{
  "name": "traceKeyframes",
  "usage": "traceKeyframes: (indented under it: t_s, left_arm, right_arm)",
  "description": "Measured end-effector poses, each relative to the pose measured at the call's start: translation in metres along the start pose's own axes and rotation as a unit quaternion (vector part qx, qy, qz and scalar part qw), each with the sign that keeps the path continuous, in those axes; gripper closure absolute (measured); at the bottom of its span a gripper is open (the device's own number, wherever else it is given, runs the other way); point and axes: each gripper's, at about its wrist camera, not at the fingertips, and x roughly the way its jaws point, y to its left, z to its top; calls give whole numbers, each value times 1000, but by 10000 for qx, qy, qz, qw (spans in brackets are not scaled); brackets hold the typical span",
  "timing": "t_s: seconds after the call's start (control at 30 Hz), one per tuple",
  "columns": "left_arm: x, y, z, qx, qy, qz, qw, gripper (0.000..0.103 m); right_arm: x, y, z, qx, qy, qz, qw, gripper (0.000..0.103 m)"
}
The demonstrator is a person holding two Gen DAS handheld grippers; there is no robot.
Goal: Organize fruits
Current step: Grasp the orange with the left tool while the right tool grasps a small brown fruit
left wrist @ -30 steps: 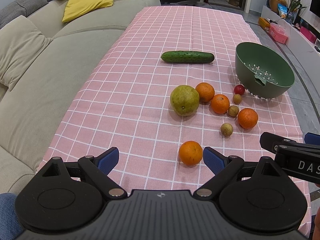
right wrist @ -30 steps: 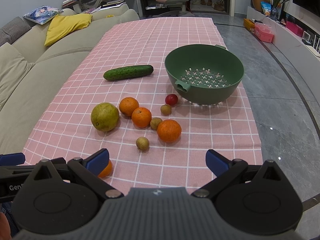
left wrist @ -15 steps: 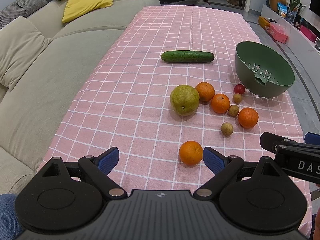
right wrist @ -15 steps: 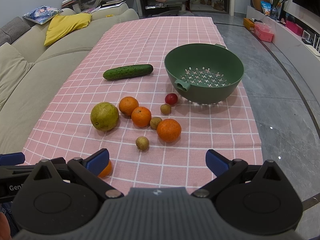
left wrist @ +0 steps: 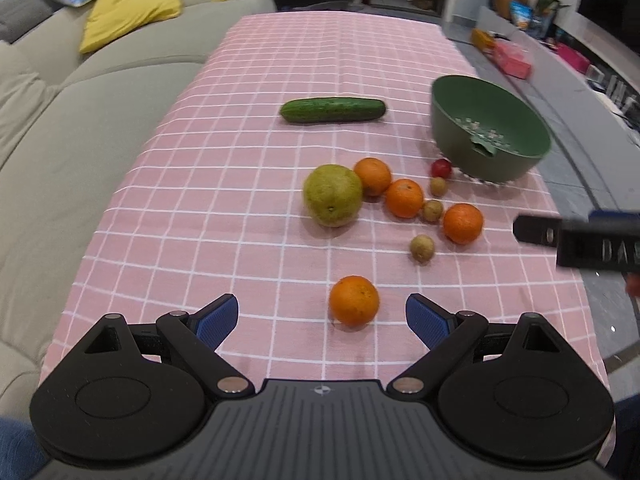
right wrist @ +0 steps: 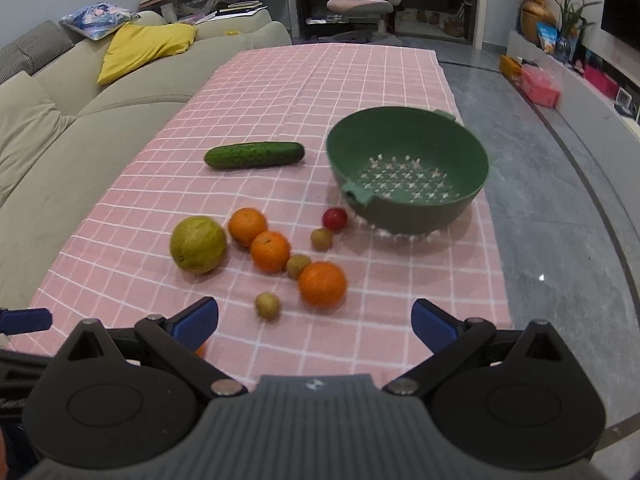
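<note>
Fruit lies on a pink checked tablecloth (left wrist: 240,200). An orange (left wrist: 354,300) sits alone just ahead of my open, empty left gripper (left wrist: 322,320). Further on are a big yellow-green fruit (left wrist: 332,195), three more oranges (left wrist: 462,223), several small brown fruits (left wrist: 422,247) and a small red fruit (left wrist: 441,168). A green colander bowl (right wrist: 408,172) stands empty at the right. My right gripper (right wrist: 314,320) is open and empty, just short of an orange (right wrist: 322,284) and a small brown fruit (right wrist: 267,305).
A cucumber (right wrist: 254,155) lies beyond the fruit, left of the bowl. A beige sofa (left wrist: 80,128) with a yellow cushion runs along the table's left side. The table's right edge drops to a grey floor (right wrist: 560,220).
Both grippers have moved forward toward the fruit, so the fruit and bowl look nearer. The right gripper has also lifted in the left wrist view. Nothing was grasped.
</note>
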Motion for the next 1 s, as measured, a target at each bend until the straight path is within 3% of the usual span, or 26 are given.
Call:
traceKeyframes:
  t_s: [0.23, 0.43, 0.57, 0.67, 0.73, 0.83, 0.9, 1.0]
  left_arm:
    - [13, 3, -4, 31, 57, -321, 9995, 0]
    - [31, 2, -6, 76, 113, -276, 9995, 0]
    - [45, 1, -9, 209, 117, -301, 9993, 3]
    - [56, -3, -10, 368, 109, -313, 9988, 11]
    - [61, -6, -11, 450, 87, -321, 9984, 13]
    - [70, -10, -12, 569, 68, -329, 9978, 15]
    - [76, -12, -14, 680, 74, -366, 9970, 17]
    - [83, -13, -17, 793, 120, -375, 9961, 20]
  right_arm:
    - [19, -27, 8, 356, 266, 307, 9985, 4]
    - [32, -19, 8, -144, 327, 481, 9982, 5]
    - [41, -15, 9, -405, 342, 591, 9968, 25]
    - [51, -18, 9, -251, 443, 632, 9967, 25]
    - [56, -20, 8, -110, 501, 718, 9961, 34]
    - [66, -20, 2, 276, 624, 983, 9928, 36]
    - [74, -18, -4, 529, 758, 1168, 9888, 47]
    - [85, -11, -9, 751, 799, 1240, 9862, 48]
